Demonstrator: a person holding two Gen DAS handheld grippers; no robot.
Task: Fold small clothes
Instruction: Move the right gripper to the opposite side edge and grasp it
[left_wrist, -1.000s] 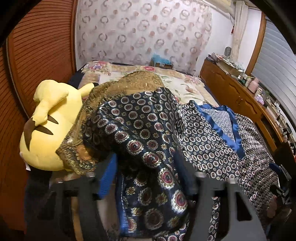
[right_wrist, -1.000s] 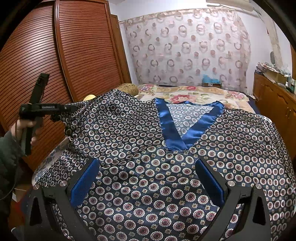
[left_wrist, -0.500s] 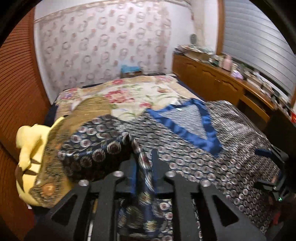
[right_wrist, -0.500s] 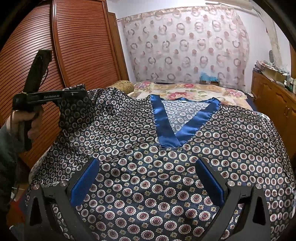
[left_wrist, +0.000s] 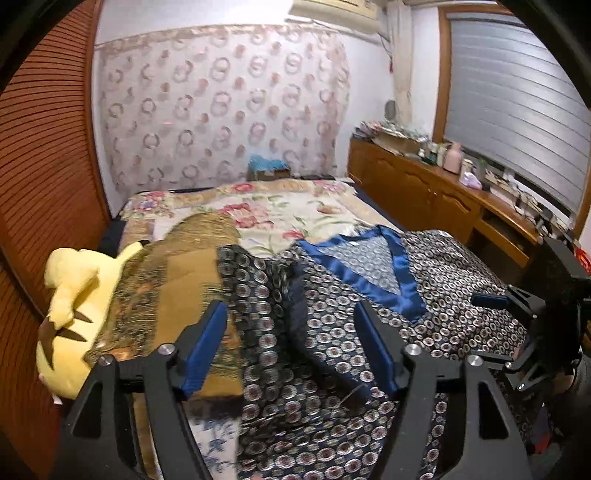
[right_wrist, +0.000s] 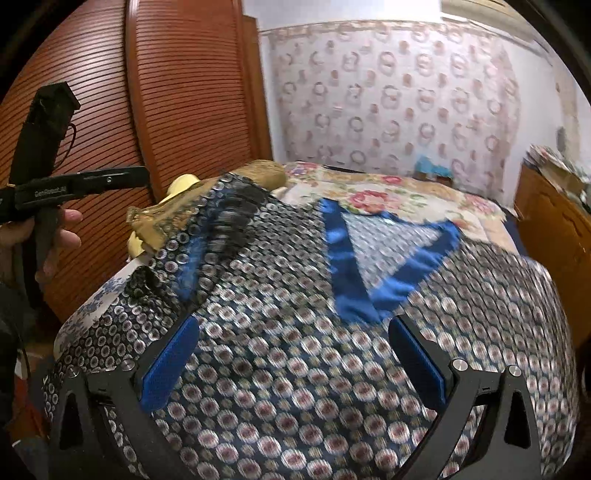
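A dark blue patterned top (left_wrist: 332, 332) with a blue satin V-neck (left_wrist: 384, 273) lies spread on the bed; it also shows in the right wrist view (right_wrist: 332, 350). Its left sleeve lies crumpled at the garment's left side (right_wrist: 229, 221). My left gripper (left_wrist: 291, 347) is open and empty, hovering above that left side; it appears from the side in the right wrist view (right_wrist: 110, 177). My right gripper (right_wrist: 291, 354) is open and empty, low over the garment's lower front; it shows in the left wrist view (left_wrist: 517, 325) at the right edge.
A yellow plush toy (left_wrist: 70, 314) under a gold patterned cloth (left_wrist: 173, 280) lies at the bed's left side, beside a brown slatted wardrobe (right_wrist: 166, 92). A floral bedspread (left_wrist: 280, 210) covers the far bed. A cluttered wooden sideboard (left_wrist: 443, 192) runs along the right.
My left gripper opened and let go of the sleeve, which dropped onto the garment's left side. The left gripper lifted back. The right gripper shifted slightly; its view is blurred.
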